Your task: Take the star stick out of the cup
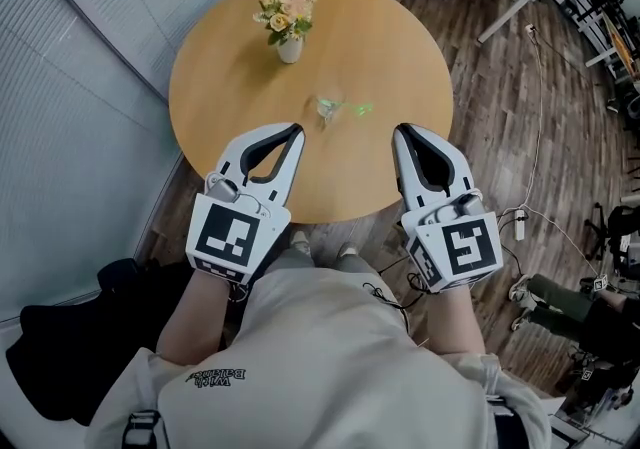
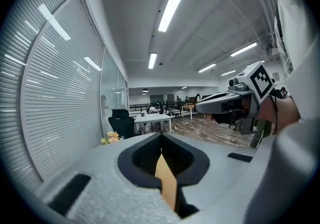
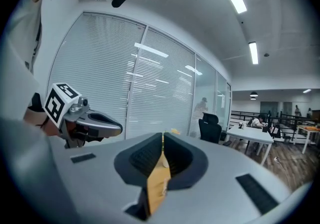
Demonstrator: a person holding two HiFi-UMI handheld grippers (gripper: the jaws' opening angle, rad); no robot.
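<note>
Star stick [image 1: 360, 109]: probably light and slender; cup [image 1: 326, 107] ahead, between closed, empty left claw [image 1: 297, 128] and right claw [image 1: 400, 128]; pinch protruding green end.

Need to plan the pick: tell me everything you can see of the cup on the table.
The cup is small and see-through, glass or clear plastic by its look, standing on the round wooden table, nearer the person than the flower vase. A green stick leans out rightward. Nothing else touches it; finer detail is too small.
</note>
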